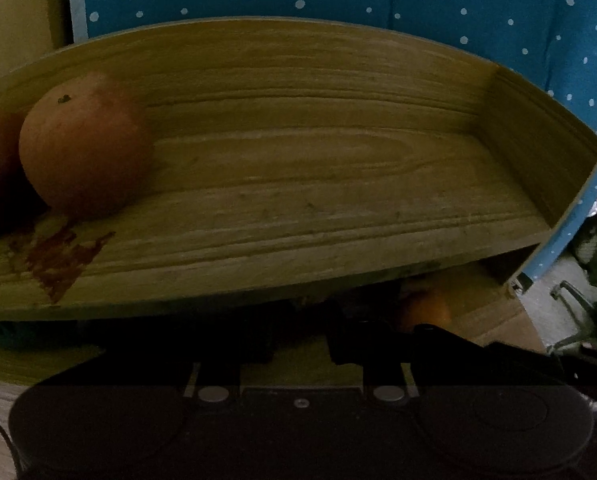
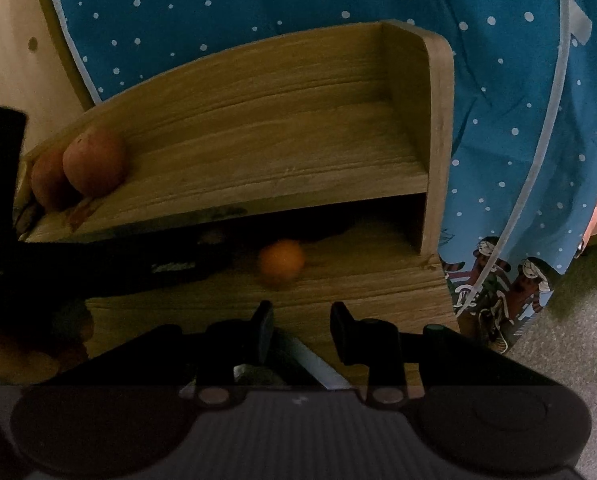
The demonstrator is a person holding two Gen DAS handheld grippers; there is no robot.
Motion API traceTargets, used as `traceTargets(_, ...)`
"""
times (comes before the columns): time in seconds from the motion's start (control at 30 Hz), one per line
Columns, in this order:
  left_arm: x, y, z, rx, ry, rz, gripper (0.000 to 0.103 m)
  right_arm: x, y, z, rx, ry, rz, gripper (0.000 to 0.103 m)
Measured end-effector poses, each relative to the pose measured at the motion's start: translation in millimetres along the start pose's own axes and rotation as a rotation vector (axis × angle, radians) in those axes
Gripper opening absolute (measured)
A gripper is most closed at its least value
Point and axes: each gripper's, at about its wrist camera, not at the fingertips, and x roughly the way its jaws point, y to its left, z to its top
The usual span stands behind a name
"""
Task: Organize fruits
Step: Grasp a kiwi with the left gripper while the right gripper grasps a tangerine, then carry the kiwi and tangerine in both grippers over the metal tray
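Fruit on a wooden shelf

Two round reddish-orange fruits (image 2: 94,162) touch on the two-level wooden shelf (image 2: 440,120); a small round orange (image 2: 281,260) sits underneath. Left gripper (image 1: 298,344) closed, empty; right gripper (image 2: 301,328) slightly apart, empty.

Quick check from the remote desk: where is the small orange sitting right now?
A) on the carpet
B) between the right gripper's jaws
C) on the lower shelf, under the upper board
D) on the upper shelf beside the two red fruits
C: the small orange lies on the lower shelf, below the upper shelf holding the two red fruits.
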Motion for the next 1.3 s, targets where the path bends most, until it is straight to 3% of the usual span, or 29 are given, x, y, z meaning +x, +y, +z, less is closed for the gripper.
traceTargets(0.1,-3,7,-1,0.006,0.005,-0.005,0.026,3,2,4,-0.012,-0.003,0.003,0.043)
traceTargets(0.4,-5,15,0,0.025,0.018,-0.016,0.026,31,13,22,-0.078,0.026,0.009,0.046)
traceTargets(0.57,-8,19,0,0.039,0.022,-0.024,0.026,39,16,26,-0.090,0.023,0.007,0.036)
traceTargets(0.7,-16,24,-3,0.059,0.029,-0.040,0.026,39,17,26,-0.098,0.027,0.015,0.036)
traceTargets(1.3,-81,69,-35,0.134,0.027,-0.137,0.026,-16,78,7,-0.080,-0.036,-0.067,0.036)
